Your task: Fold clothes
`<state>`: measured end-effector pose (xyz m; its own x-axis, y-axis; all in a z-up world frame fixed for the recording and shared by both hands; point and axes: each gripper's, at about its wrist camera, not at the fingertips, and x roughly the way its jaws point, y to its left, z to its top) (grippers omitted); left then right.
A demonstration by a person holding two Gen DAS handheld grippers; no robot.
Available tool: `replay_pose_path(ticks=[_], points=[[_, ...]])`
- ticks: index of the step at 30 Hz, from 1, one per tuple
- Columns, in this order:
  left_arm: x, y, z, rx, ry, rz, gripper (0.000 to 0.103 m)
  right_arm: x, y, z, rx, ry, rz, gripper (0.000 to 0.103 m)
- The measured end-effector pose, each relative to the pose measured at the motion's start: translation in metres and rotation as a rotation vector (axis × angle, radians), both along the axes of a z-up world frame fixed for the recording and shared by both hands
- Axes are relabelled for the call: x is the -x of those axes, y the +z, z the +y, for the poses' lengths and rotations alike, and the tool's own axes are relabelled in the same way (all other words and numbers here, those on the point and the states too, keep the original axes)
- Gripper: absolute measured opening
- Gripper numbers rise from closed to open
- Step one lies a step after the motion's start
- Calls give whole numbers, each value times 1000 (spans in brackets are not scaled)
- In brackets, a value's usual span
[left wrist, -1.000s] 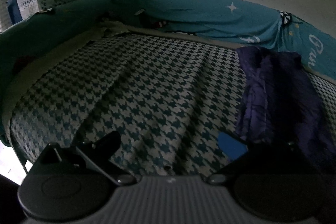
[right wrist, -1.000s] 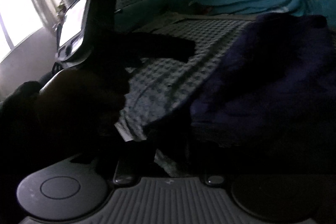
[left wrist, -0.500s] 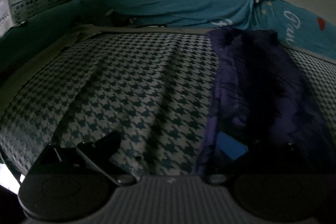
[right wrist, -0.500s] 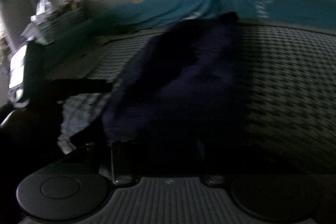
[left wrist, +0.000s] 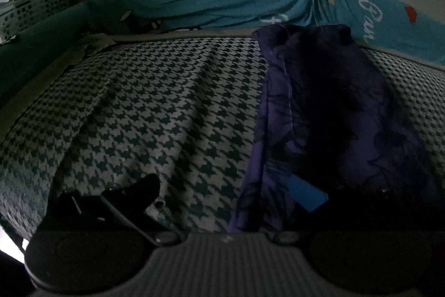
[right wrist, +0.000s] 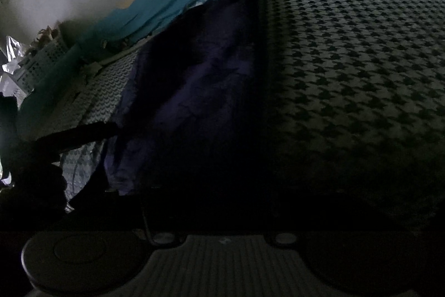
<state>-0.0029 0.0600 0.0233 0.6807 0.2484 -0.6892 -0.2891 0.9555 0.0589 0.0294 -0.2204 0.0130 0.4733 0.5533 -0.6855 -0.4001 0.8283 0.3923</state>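
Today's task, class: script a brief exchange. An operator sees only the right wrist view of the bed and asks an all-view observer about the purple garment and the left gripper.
Operator: In my view the left gripper is only a dark bar. Is it open?
Observer: Yes. The left wrist view shows it wide open, one finger over the checked sheet, the other, with a blue pad, at the near left edge of the garment.
Operator: The garment looks plain dark purple to me. Is it?
Observer: No. The left wrist view shows a darker leafy print on it.
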Motion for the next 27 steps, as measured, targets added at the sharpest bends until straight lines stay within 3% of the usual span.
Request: replay_pose_path(ticks=[1,5,8,21,27], points=[[0,-1,0,0,-1,2,103,0,-1,1,6,3,-5,56],[-2,-3,-1,0,-1,10,103,2,-2,6,21,23,-13,29],[-3,-4,-2,1,0,14,103,3,-2,6,26,32,-18,15],[-7,0,1,12,27,-1,103,24,7,2,98,56,-22,9],[-20,5,2,56,36,-4,103,28,12,5,141,102,-20,17]])
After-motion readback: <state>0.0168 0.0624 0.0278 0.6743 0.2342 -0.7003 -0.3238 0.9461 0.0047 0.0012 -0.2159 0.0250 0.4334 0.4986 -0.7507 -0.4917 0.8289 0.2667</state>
